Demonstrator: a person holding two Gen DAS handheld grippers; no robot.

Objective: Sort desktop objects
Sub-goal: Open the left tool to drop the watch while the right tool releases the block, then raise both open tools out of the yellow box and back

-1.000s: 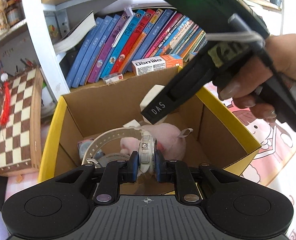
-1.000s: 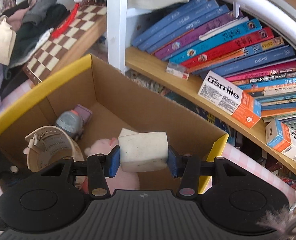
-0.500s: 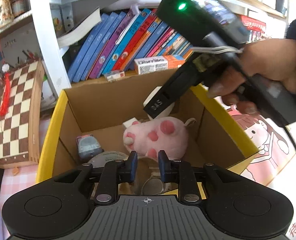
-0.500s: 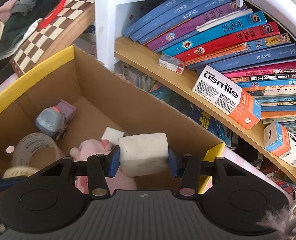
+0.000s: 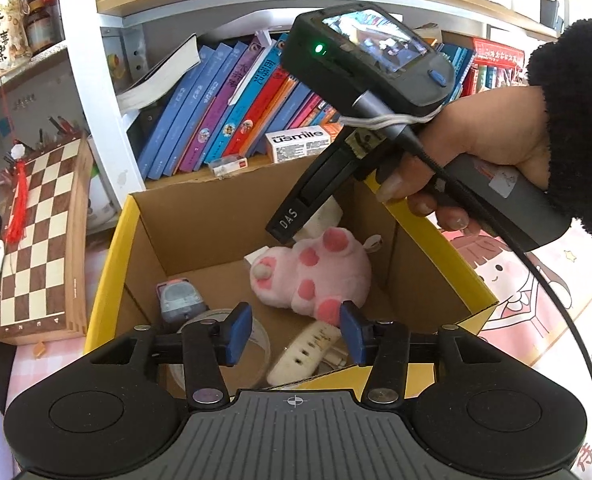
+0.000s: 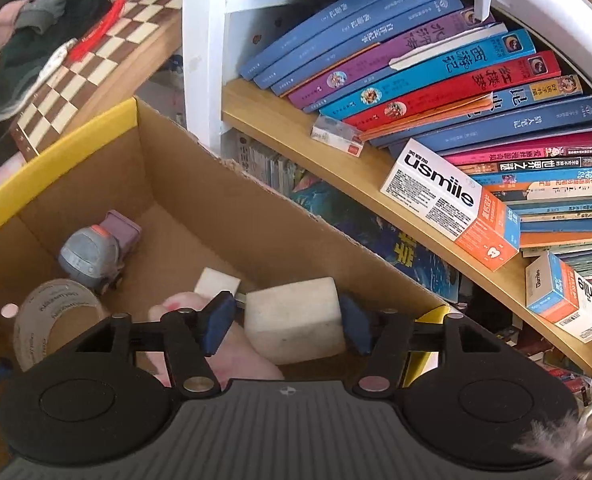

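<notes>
While the left gripper [image 5: 294, 334] hangs with fingers spread and empty above the cardboard box [image 5: 447, 256], a plush toy [image 5: 315, 276], tape roll [image 5: 220, 320], toy truck [image 5: 180, 300] and power strip [image 5: 303, 350] already lie inside. From the right view, the right gripper [image 6: 284, 324] stands parted around a white block [image 6: 296, 320], apparently letting it go; no other items awaiting sorting are visible.

We read "usmile" on the white-and-orange box [image 6: 451, 206] on the shelf; "DAS" on the right gripper [image 5: 292, 220]'s black finger.
</notes>
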